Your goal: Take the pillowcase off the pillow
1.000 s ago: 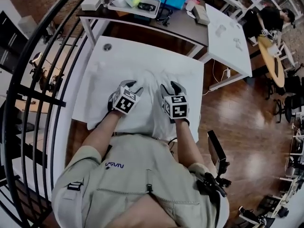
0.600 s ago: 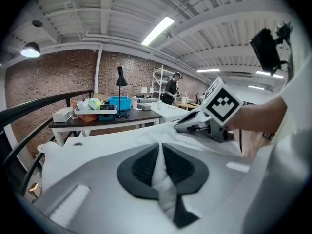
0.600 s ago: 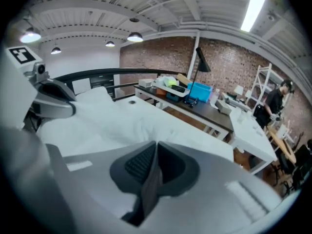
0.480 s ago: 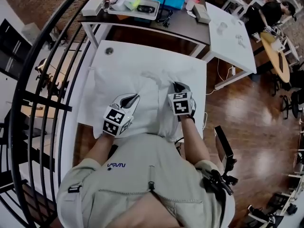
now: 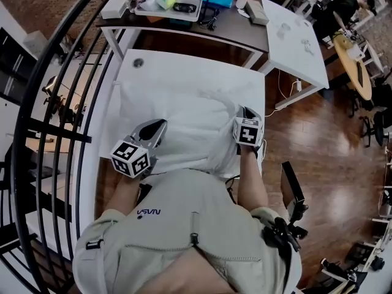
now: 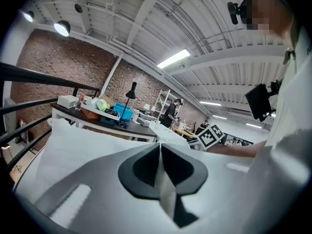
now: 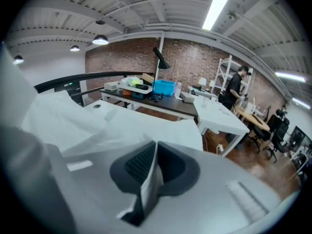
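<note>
**Head view: pillowcase (image 5: pixel 184 120) pinched at both near corners**

The white pillowcase lies plump across the white desk (image 5: pixel 190 69), its near edge hanging toward the person (image 5: pixel 184 237). The left hand-held gripper (image 5: pixel 160 125) has just closed its jaws on a fold of the fabric at the near left corner. The right hand-held gripper (image 5: pixel 245 111) is clamped on the cloth at the near right corner.
</note>
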Tool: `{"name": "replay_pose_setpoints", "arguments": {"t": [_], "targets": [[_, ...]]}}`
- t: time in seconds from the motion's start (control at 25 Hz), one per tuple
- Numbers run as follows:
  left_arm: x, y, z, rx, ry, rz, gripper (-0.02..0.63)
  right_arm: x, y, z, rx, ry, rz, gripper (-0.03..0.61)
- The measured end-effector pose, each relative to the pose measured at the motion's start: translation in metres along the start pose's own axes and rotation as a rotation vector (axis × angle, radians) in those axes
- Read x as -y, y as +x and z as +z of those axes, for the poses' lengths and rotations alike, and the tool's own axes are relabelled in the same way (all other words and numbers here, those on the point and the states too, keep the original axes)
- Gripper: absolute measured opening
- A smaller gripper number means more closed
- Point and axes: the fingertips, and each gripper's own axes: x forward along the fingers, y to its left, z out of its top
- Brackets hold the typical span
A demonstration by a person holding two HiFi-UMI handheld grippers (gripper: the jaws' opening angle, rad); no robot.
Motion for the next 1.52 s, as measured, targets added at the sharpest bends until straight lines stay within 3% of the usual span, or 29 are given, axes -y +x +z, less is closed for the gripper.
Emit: {"name": "replay_pose_setpoints", "arguments": {"t": [0.24, 0.4, 0.52, 0.68, 0.84, 1.08, 1.28, 1.52], "targets": [[-0.028, 0.021, -0.022, -0.02, -0.016, 0.05, 0.017, -0.009, 0.009, -0.006, 0.005, 0.002, 0.018, 0.009], [-0.031, 0.032, -0.025, -0.049, 0.046, 0.061, 0.025, -0.02, 0.004, -0.003, 0.052, 0.039, 0.095, 0.021], [-0.028, 0.036, -0.026, -0.056, 0.088, 0.067, 0.034, -0.026, -0.011, 0.003, 0.111, 0.062, 0.12, 0.073], [-0.018, 0.034, -0.024, -0.064, 0.162, 0.055, 0.04, -0.037, -0.034, 0.002, 0.149, 0.089, 0.115, 0.092], [0.003, 0.029, -0.011, -0.061, 0.296, 0.051, 0.094, -0.043, -0.06, -0.003, 0.167, 0.1, 0.089, 0.095], [0.045, 0.004, -0.012, -0.072, 0.349, -0.057, 0.121, -0.063, -0.106, -0.031, 0.145, 0.124, 0.036, 0.095], [0.075, 0.002, -0.039, -0.147, 0.396, -0.192, 0.149, -0.078, -0.135, -0.047, 0.143, 0.139, 0.003, 0.095], [0.096, -0.01, -0.065, -0.216, 0.451, -0.193, 0.187, -0.1, -0.152, -0.072, 0.162, 0.148, 0.06, 0.095]]}}
